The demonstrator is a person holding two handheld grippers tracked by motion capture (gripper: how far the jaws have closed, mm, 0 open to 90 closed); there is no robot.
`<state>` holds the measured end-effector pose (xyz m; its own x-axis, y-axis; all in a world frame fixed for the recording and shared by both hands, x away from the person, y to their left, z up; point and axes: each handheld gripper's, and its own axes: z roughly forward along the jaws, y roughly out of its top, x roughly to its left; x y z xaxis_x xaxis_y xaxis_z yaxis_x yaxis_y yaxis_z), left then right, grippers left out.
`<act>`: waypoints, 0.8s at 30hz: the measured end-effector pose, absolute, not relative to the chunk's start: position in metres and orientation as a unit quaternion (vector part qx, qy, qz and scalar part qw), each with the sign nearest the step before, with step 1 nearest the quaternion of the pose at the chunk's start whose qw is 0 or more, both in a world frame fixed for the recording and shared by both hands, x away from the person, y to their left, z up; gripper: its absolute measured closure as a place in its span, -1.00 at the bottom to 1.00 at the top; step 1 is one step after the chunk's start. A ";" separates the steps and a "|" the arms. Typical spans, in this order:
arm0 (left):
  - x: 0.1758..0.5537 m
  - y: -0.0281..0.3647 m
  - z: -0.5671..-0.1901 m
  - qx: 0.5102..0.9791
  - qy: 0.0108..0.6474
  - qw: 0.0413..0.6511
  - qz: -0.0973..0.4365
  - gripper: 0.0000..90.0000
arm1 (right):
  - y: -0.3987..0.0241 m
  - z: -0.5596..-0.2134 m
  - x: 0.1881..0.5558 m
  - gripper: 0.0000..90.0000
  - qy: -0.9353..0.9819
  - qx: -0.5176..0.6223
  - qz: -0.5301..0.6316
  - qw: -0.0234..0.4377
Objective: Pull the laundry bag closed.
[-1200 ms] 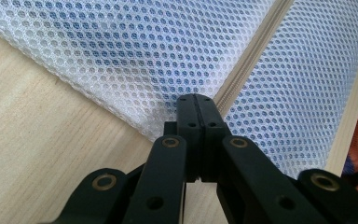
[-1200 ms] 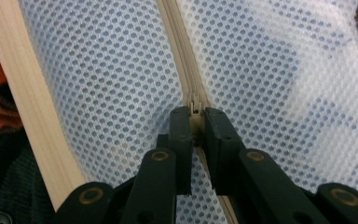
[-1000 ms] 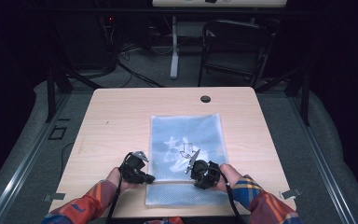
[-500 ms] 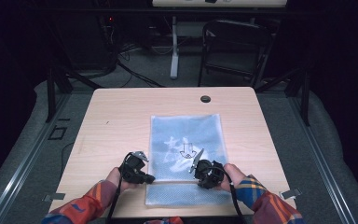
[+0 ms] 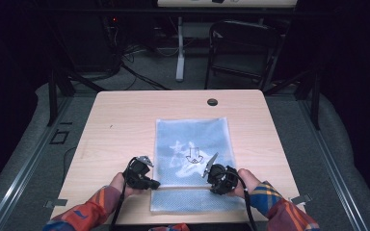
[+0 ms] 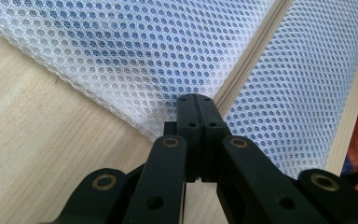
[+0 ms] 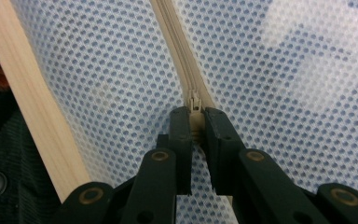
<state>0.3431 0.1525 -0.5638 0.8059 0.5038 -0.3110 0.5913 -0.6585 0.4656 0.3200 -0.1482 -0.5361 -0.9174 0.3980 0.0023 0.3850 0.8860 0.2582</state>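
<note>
A pale wooden surface (image 5: 125,125) is shown in a dark room, a chair (image 5: 241,48) standing behind it. A white mesh bag (image 5: 192,144) with blue contents lies flat at the near middle, its zipper (image 5: 197,188) running across the near end. The left tool (image 5: 150,184) is fully closed, its tips pinching the bag's mesh edge at the zipper's left end (image 6: 196,100). The right tool (image 5: 213,179) is closed on the zipper's pull (image 7: 194,105), the slider sitting near the right end of the track. Whether the zipper is being opened or closed cannot be told; nearly the whole track is judged left to travel. Both hands (image 5: 118,183) rest low on the near edge, the 2 tools angled inward.
</note>
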 end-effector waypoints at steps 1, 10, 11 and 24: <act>0.343 0.153 -0.564 0.907 0.302 0.282 -0.078 1.00 | -0.149 -0.536 0.320 0.83 0.971 0.201 0.126 0.026; 0.343 0.152 -0.564 0.907 0.302 0.282 -0.078 1.00 | -0.151 -0.536 0.320 0.83 0.972 0.200 0.120 0.026; 0.343 0.153 -0.564 0.907 0.301 0.282 -0.078 1.00 | -0.152 -0.536 0.320 0.83 0.972 0.202 0.119 0.026; 0.343 0.152 -0.564 0.907 0.302 0.282 -0.078 1.00 | -0.161 -0.535 0.321 0.83 0.971 0.208 0.115 0.023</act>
